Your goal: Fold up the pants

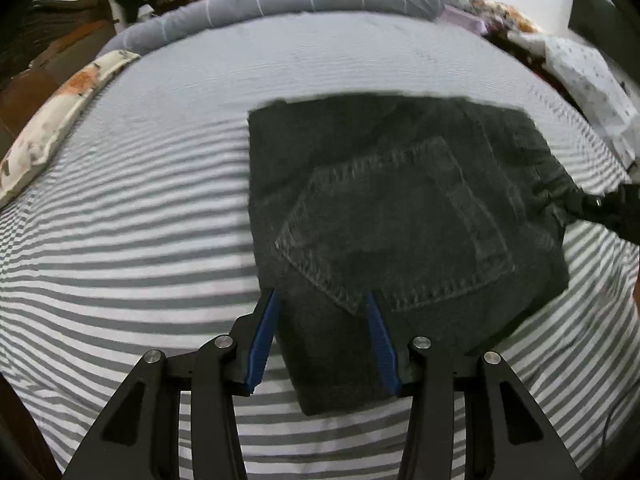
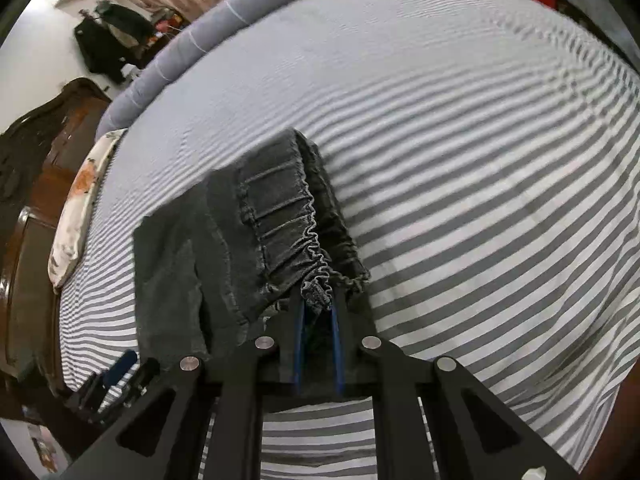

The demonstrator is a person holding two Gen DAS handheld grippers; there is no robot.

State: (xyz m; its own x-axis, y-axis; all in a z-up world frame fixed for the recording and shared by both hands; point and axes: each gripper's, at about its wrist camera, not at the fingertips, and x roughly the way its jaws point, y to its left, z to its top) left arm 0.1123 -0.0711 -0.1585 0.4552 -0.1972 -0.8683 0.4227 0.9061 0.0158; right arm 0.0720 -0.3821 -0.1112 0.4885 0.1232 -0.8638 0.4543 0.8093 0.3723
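Dark grey denim pants [image 1: 400,208] lie folded into a compact rectangle on the striped bed [image 1: 140,240], back pocket up. My left gripper [image 1: 322,300] is open, its blue fingers either side of the near edge of the fold, over the cloth. My right gripper [image 2: 318,304] is shut on the elastic waistband [image 2: 316,276] of the pants [image 2: 240,232] and holds that end. The right gripper also shows at the right edge of the left wrist view [image 1: 608,204], at the waistband corner.
A floral pillow [image 1: 52,120] lies at the bed's left edge. A rolled grey duvet [image 1: 280,4] runs along the far side. Patterned bedding [image 1: 592,88] is piled at the right. A dark wooden headboard [image 2: 32,184] stands at the left.
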